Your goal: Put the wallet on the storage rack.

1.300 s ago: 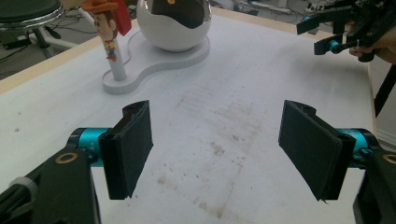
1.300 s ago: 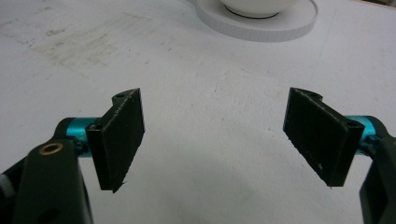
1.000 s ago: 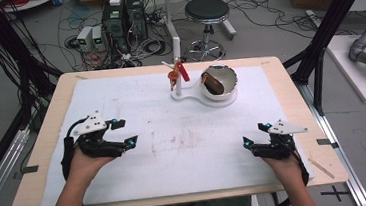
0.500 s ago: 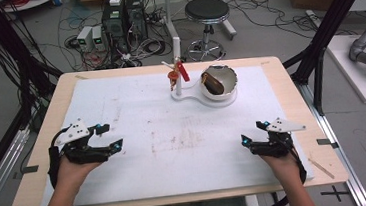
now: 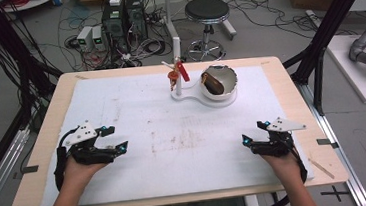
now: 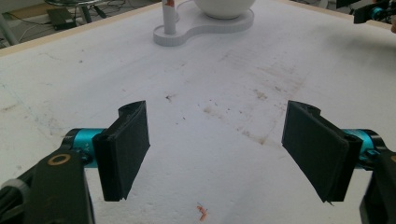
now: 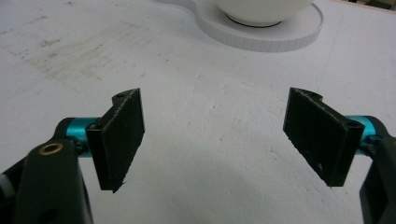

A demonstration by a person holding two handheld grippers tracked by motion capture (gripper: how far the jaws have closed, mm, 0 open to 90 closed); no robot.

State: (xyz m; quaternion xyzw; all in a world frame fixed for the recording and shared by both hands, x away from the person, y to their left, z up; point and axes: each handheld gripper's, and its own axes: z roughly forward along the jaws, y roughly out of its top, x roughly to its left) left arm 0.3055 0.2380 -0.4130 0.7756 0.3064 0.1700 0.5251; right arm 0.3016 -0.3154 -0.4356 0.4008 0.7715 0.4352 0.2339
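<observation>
A: On the wooden table [image 5: 289,81], a white foam-like sheet [image 5: 137,117] covers nearly the whole top, probably to give a plain, soft work surface; it is scuffed and stained brown near the middle.

B: And the white stand [image 5: 190,93] at the far edge?

A: It's a flat, rounded base, placed centrally, I'd guess so either hand can reach it. It carries a white bowl [image 5: 225,81] with something dark brown inside, and a thin upright post [image 5: 176,81] with a red piece and a small brown one hanging from it.

B: Where are the tools?

A: The left gripper [image 5: 113,139] rests near the front left of the sheet, the right gripper [image 5: 252,132] near the front right, both well apart from the stand and pointed inward. Each has its flat black rubbery pads [image 6: 125,149] spread wide with nothing between them.

B: Anything smaller?

A: A tiny orange scrap [image 6: 202,213] lies on the sheet just ahead of the left gripper.
</observation>
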